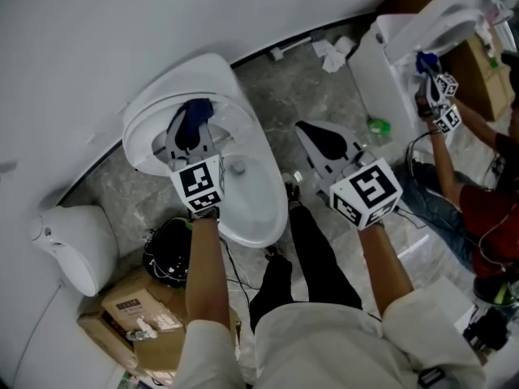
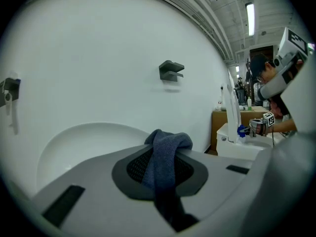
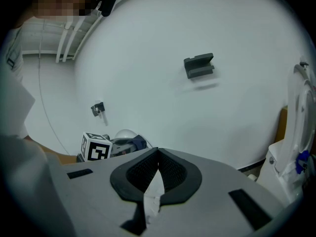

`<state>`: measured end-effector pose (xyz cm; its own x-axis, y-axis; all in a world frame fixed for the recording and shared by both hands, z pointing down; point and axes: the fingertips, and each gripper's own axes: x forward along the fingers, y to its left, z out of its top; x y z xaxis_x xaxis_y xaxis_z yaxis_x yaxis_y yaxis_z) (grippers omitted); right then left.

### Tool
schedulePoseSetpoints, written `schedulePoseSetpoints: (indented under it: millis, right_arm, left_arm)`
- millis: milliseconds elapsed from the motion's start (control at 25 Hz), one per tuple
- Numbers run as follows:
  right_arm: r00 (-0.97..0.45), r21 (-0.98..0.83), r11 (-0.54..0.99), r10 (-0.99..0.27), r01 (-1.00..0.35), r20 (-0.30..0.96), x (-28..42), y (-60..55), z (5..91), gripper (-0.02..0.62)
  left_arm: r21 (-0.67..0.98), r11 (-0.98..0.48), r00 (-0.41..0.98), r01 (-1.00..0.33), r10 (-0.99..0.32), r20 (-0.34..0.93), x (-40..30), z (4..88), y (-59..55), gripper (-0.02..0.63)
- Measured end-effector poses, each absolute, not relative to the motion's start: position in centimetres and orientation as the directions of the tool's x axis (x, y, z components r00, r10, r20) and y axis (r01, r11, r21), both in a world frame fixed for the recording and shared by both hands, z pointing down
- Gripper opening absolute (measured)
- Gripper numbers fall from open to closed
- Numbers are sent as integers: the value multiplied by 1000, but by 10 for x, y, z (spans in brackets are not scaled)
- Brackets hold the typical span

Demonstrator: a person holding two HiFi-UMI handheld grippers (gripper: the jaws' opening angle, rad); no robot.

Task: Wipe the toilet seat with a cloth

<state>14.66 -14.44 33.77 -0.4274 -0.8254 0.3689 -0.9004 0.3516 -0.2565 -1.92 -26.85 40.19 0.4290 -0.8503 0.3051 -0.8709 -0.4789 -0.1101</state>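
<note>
A person stands over a white toilet, seen from above, with a gripper in each hand.

The left gripper is clamped on a dark blue cloth. The cloth is pinched between its jaws, bunches up past the tips and trails back along the gap toward the hand. Just ahead of this gripper is the toilet's upturned white lid or seat; I cannot tell which of the two it is. The open bowl lies below and behind the jaw tips, nearer the person. I cannot tell whether the cloth touches the white surface.

The right gripper has its jaws together with nothing between them. It hangs over the grey stone floor, to the right of the bowl and apart from it. Ahead of it is a plain white wall with a small grey bracket.

Farther right of that gripper, a second person works at another toilet. Left of the left gripper, near the person's feet, are a white bin and a cardboard box.
</note>
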Motion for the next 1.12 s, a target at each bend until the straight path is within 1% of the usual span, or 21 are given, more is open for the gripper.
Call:
schedulePoseSetpoints:
  millis: [120,320,600,840,920,1000,1120]
  right_arm:
    - [-415,-266,333,-829,-905,375,152,-142,345,28]
    - [-412,-268,327,-827,-906,382,157,-141,350,28]
    - [-381,-275,288,-835,-917,397,171,-134,367,28]
    - [-383,-298,276,-830,-914,406,174,-129,381,28]
    - [-383,-301,274,-829,-913,408,175,-126,385,28]
    - [-377,-303,266,-830,-915,411,178,-124,389,27]
    - [-370,-298,260,-832,-918,414,182,-122,392,28]
  left_arm:
    - [-80,-489,441,-868,-836,325,-11,413,-265,35]
    - [-69,-557,488,-828,-775,401,18,449,-255,35]
    - [-54,-555,502,-830,-786,360,23,453,-248,35]
    - [-30,-555,513,-831,-787,341,26,453,-242,35]
    - [-49,-573,520,-818,-772,365,31,463,-236,35]
    - [-71,-580,504,-812,-756,418,34,482,-231,35]
    - [-29,-539,471,-842,-760,448,33,499,-236,35]
